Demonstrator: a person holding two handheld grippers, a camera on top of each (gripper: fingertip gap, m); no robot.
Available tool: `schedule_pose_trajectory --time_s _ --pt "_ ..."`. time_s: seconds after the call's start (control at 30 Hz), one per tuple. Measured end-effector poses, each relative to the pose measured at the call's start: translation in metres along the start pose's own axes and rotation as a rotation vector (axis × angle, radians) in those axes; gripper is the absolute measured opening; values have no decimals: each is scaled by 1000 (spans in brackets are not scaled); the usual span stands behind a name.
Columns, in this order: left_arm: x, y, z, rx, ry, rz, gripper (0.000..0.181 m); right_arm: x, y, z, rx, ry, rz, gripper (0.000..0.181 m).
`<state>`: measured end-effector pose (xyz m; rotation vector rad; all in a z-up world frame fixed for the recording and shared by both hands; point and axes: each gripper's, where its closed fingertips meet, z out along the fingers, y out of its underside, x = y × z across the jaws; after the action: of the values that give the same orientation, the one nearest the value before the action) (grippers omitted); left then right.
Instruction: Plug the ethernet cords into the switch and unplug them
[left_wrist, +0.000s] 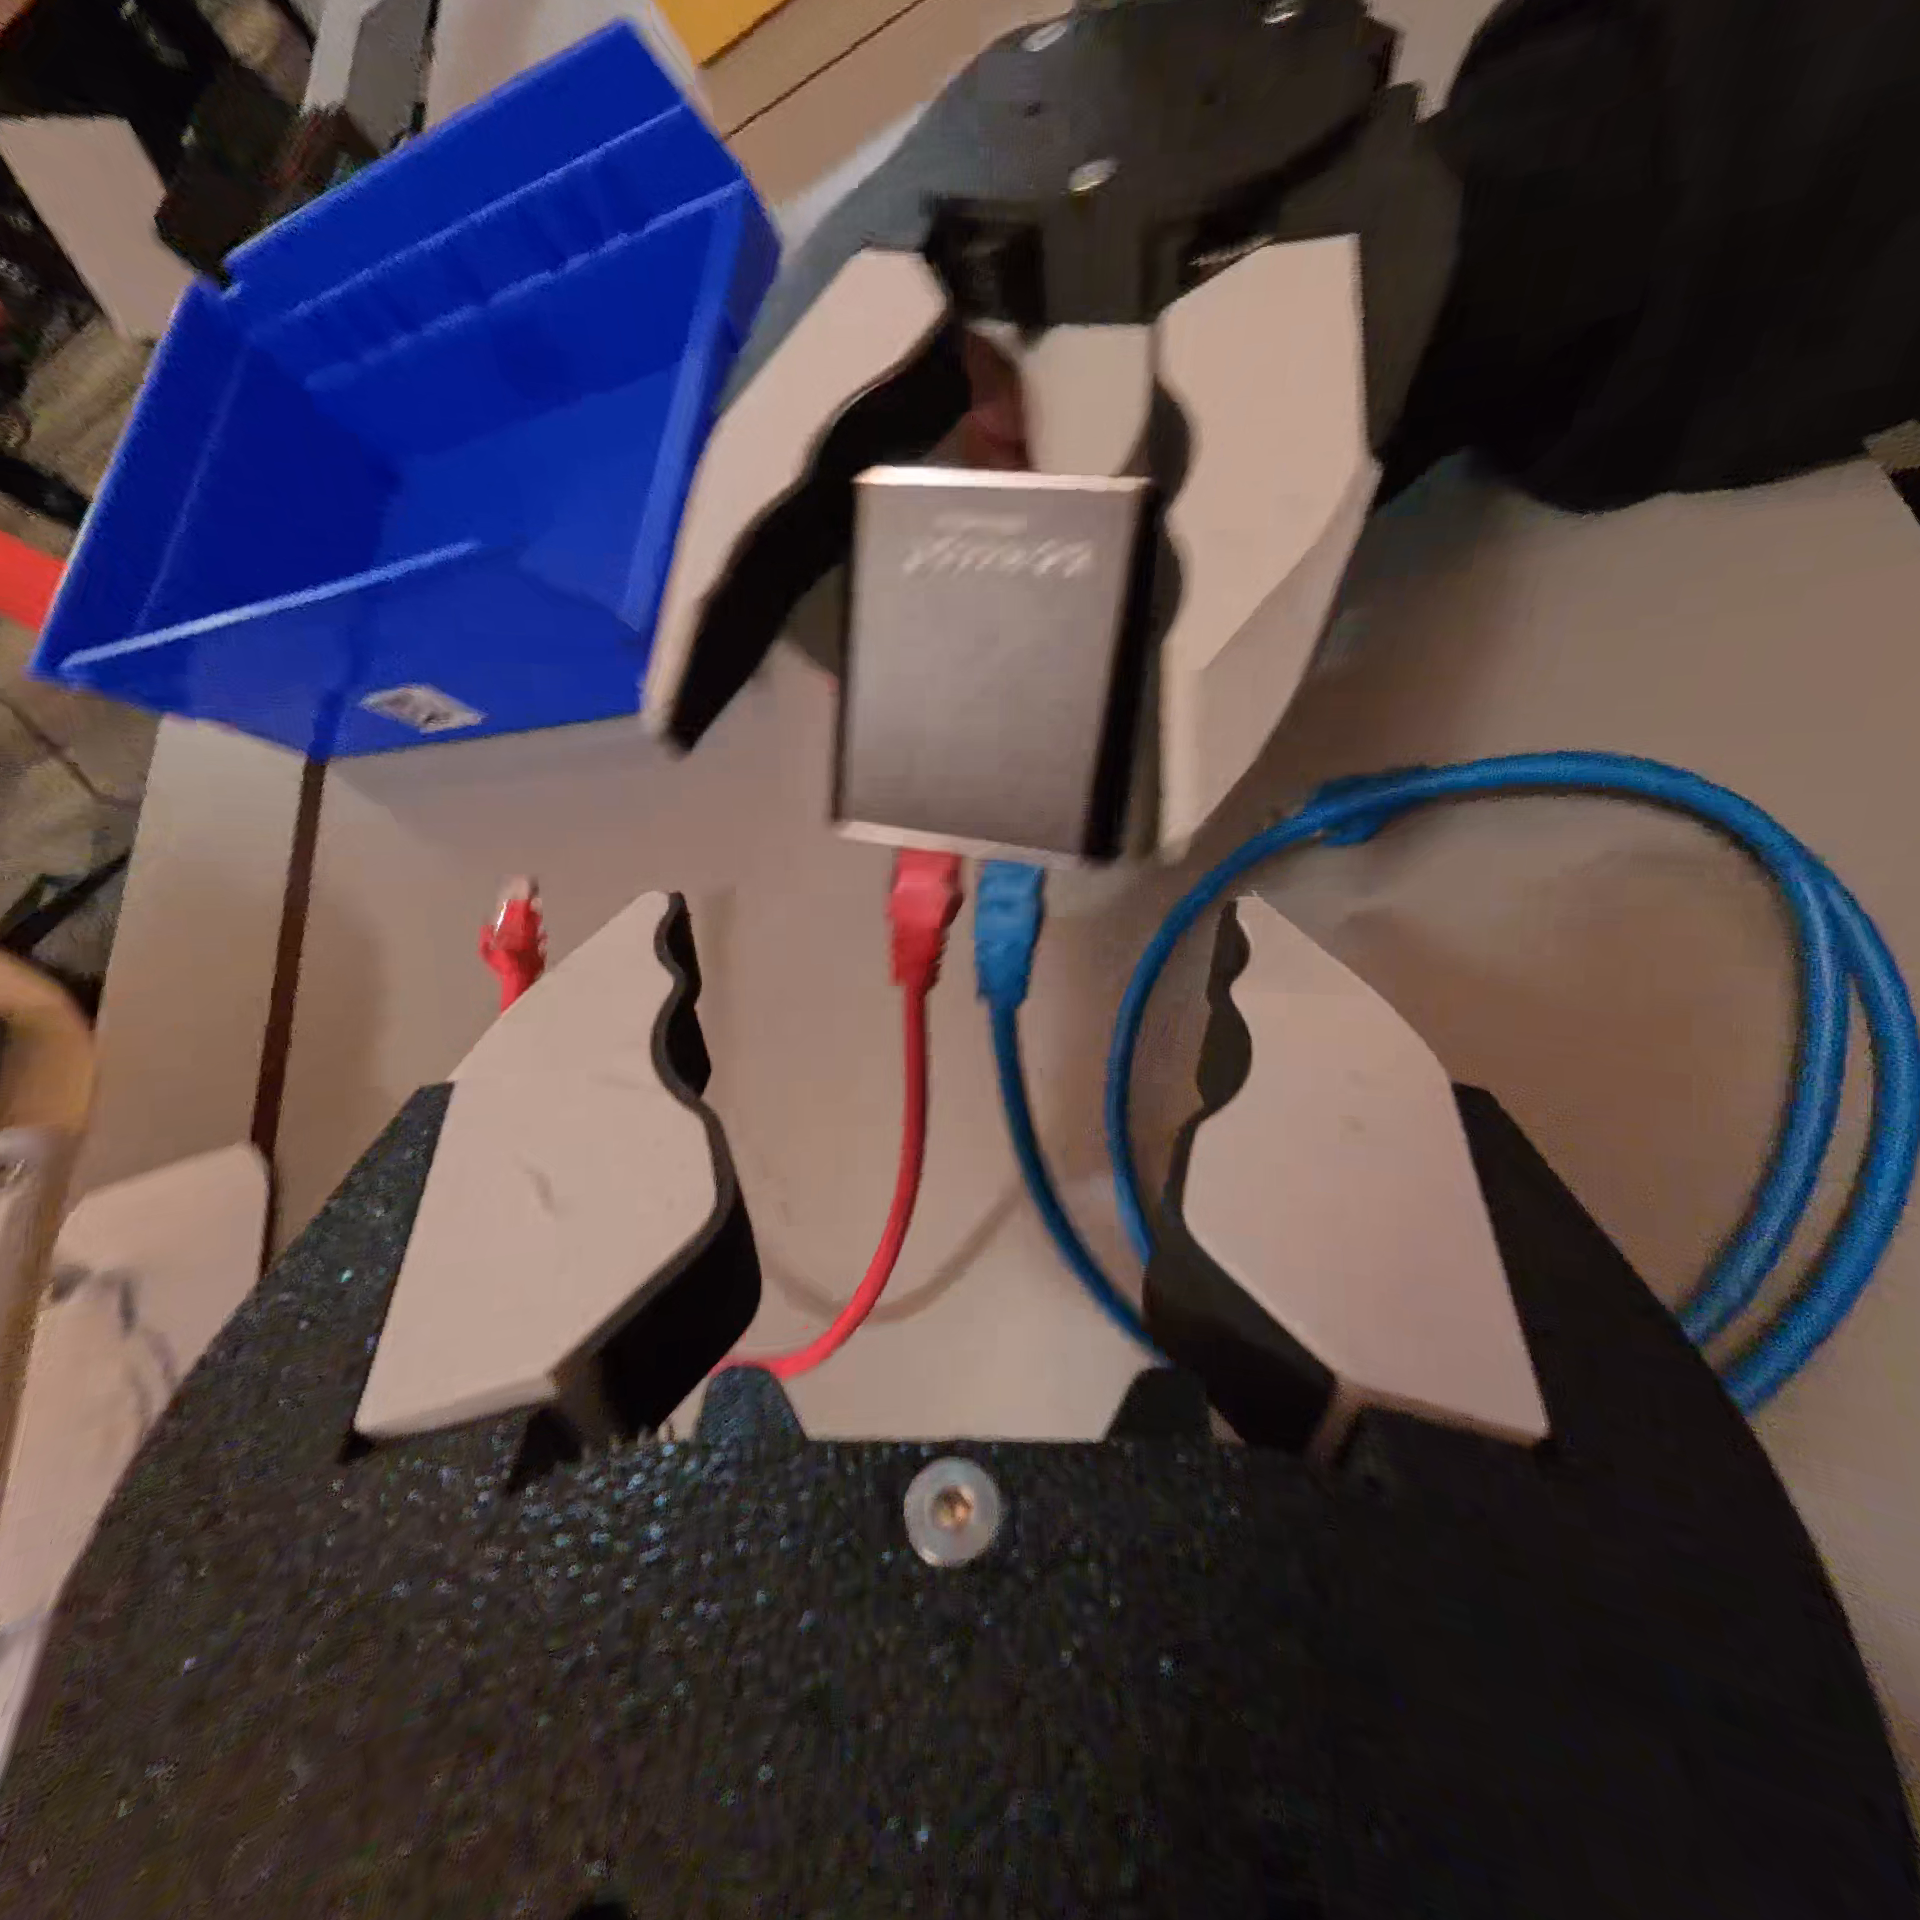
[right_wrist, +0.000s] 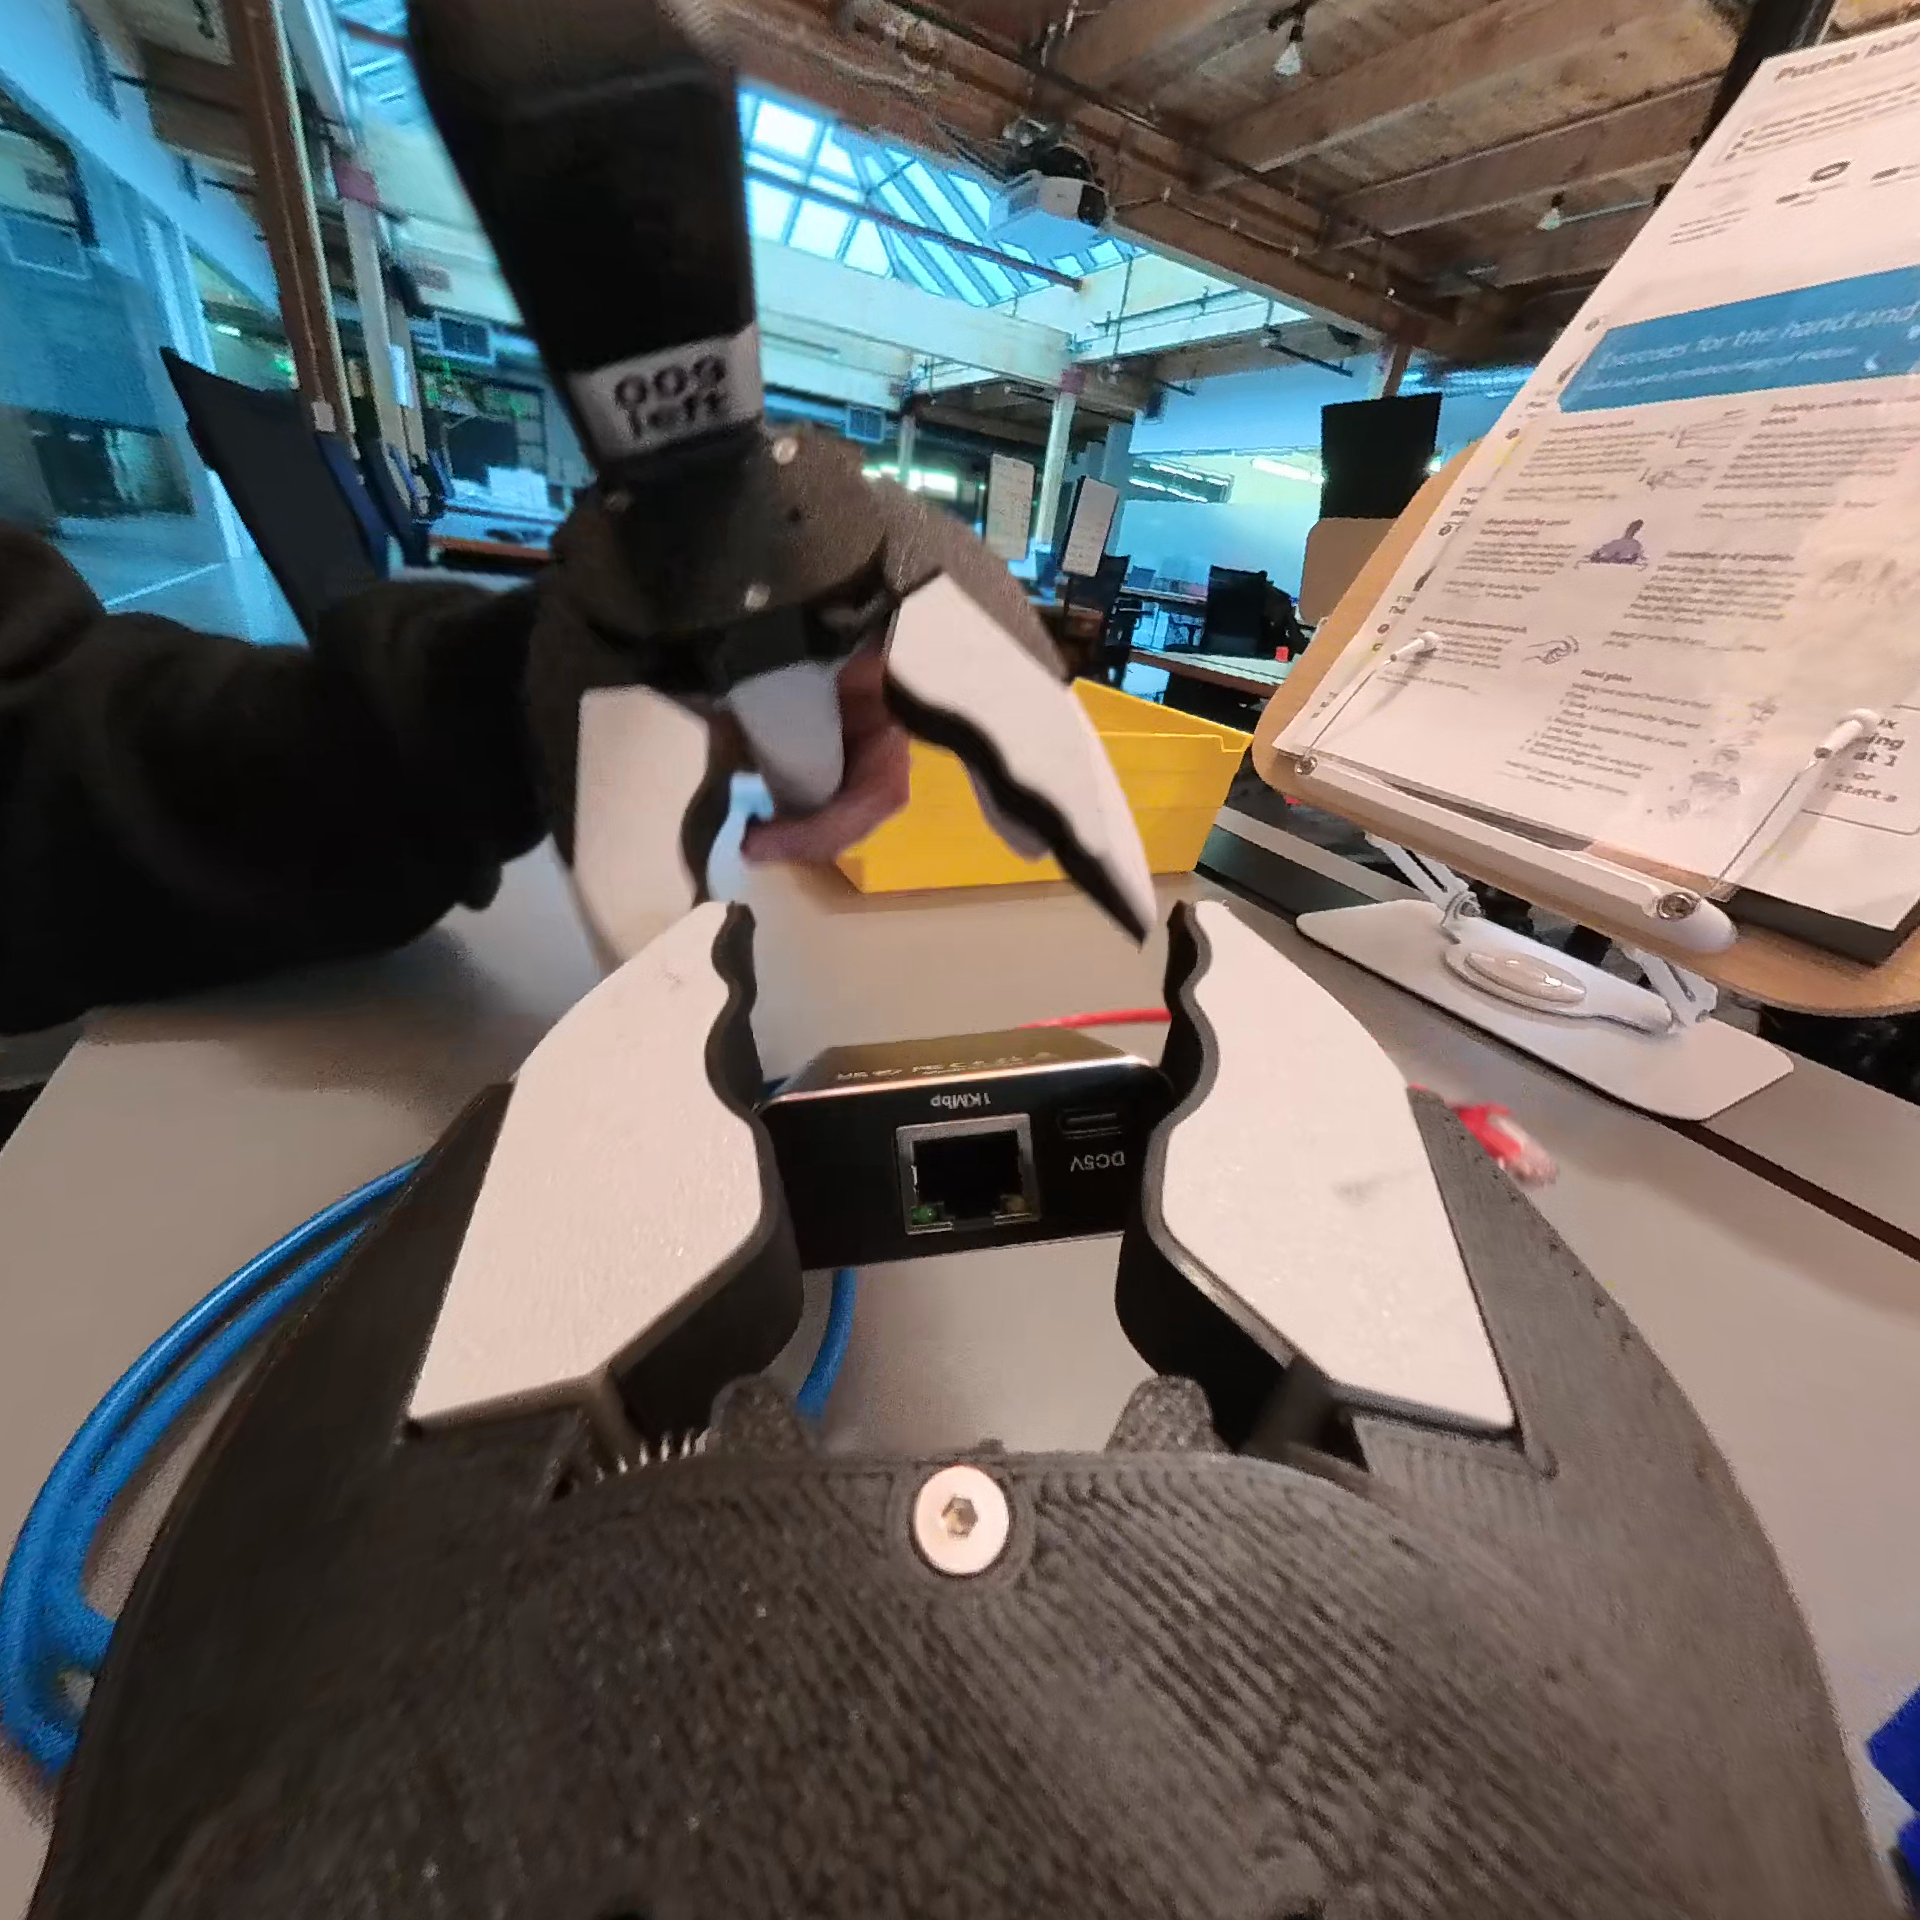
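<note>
The switch (left_wrist: 982, 665) sits on the table (left_wrist: 1558, 665) straight ahead of the left gripper (left_wrist: 951, 914), long axis in line w/ its fingers (left_wrist: 582, 1122), ports facing them — the red plug (left_wrist: 920, 920) and blue plug (left_wrist: 1006, 925) look seated side by side, just beyond the tips. Left fingers are spread, holding nothing. The right gripper (right_wrist: 951, 920) comes from the opposite end, fingers either side of the switch body; gripping or only bracketing, can't tell. Judgement: left is nearer the plugs, so it pulls while right steadies. Switch is a small grey-topped metal box, black end face w/ one empty port. A loose red plug (left_wrist: 511, 935) lies left of the left fingers; the blue cord (left_wrist: 1808, 1039) is coiled to their right.
</note>
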<state>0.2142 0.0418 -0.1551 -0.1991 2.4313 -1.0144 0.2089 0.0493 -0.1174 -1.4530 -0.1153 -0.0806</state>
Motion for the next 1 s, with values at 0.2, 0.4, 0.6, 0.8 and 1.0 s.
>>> schedule_pose_trajectory --time_s 0.2,0.4,0.6,0.8,1.0 --pt "-13 -10 28 40 -353 440 54 19 -7 -10 52 82 74 77" --pt "-13 -23 28 100 -464 472 32 30 -20 -18 152 125 157 76" --pt "-6 -38 21 220 -390 281 32 36 -25 -19 166 164 181 76" --pt "-21 -44 3 263 -361 228 23 35 -34 -21 165 142 149 75" --pt "-29 -85 -59 651 -117 11 21 36 -65 -42 171 146 94 82"
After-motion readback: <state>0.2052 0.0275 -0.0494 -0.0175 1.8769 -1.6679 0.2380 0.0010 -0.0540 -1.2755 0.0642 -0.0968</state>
